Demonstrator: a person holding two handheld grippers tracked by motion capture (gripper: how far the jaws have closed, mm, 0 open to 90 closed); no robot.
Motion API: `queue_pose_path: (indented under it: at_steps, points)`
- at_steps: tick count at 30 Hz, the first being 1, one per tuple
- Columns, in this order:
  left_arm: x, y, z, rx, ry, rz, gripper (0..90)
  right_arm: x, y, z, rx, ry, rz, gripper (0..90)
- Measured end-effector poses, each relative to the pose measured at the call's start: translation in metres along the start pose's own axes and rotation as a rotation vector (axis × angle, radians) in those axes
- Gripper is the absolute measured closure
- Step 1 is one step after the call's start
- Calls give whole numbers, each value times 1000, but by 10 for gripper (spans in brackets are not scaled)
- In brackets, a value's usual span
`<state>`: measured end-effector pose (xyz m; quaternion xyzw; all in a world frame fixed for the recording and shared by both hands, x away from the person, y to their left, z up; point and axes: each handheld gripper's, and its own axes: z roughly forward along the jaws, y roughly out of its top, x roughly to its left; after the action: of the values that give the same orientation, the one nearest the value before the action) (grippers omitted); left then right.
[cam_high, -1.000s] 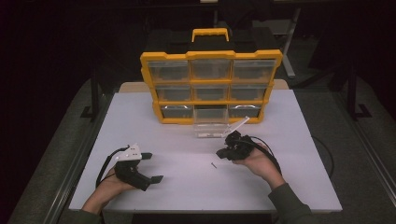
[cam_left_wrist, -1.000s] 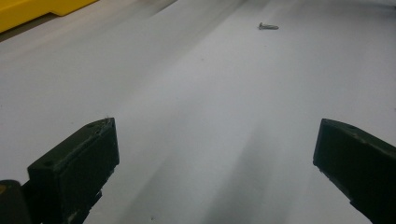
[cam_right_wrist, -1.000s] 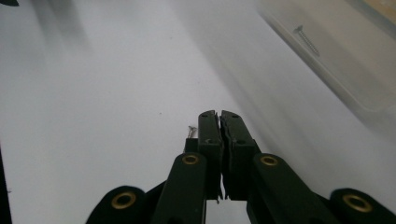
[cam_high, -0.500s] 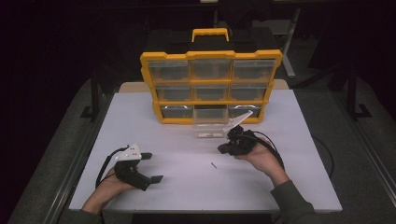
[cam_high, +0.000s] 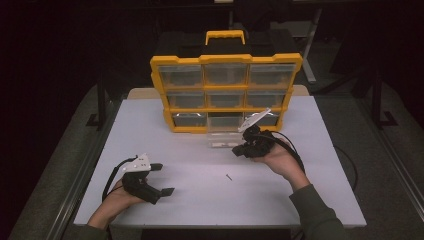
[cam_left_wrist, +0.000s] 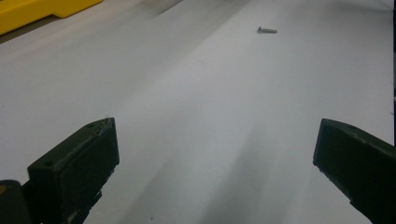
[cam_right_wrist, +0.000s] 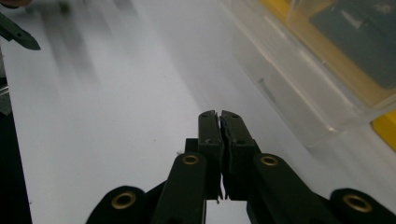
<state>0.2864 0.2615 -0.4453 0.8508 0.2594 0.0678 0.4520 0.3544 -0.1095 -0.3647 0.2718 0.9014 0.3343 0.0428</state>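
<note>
A yellow organizer (cam_high: 226, 59) with clear drawers stands at the back of the white table (cam_high: 200, 200). One clear drawer (cam_high: 222, 137) (cam_right_wrist: 289, 88) sits pulled out on the table in front of the bottom row. A small dark screw (cam_high: 228, 177) (cam_left_wrist: 267, 30) lies loose mid-table. My right gripper (cam_high: 236, 150) (cam_right_wrist: 219, 114) hovers just right of the drawer, jaws shut together; whether anything tiny is pinched I cannot tell. My left gripper (cam_high: 165, 178) (cam_left_wrist: 215, 154) rests at the front left, open and empty, pointing towards the screw.
The organizer's yellow base (cam_left_wrist: 37, 9) lies far ahead of the left gripper. A black carry handle (cam_high: 225, 35) tops the organizer. Cables trail from both grippers. Dark floor and table legs surround the table.
My right gripper has lifted off the table and drifted a little towards the pulled-out drawer, still shut. The left gripper and the screw have stayed put.
</note>
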Motion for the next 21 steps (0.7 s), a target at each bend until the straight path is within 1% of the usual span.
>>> queue_pose_path:
  at_steps: [3,7,8,10,11,18,19,20,21]
  points:
    - [0,0,0,0,3,1,1,-3,8,-5,-7,-9,-5,862]
    - [0,0,0,-3,4,-2,1,-6,14,-8,-13,-16,-9,863]
    - [0,0,0,-2,5,-4,1,-8,19,-10,-18,-26,-10,863]
    - [0,0,0,-3,2,-7,1,-9,21,-11,-21,-30,-11,863]
    - [0,0,0,-2,0,-4,2,-10,25,-13,-23,-37,-11,862]
    - [1,0,0,-4,-1,-5,2,-16,37,-16,-25,-62,-7,862]
    - [0,0,0,-3,-1,-6,2,-18,41,-16,-34,-68,-9,862]
    - [0,0,0,-3,-1,-6,2,-18,41,-16,-34,-68,-9,862]
    - [1,0,0,-4,-2,-7,2,-20,45,-16,-40,-73,-1,862]
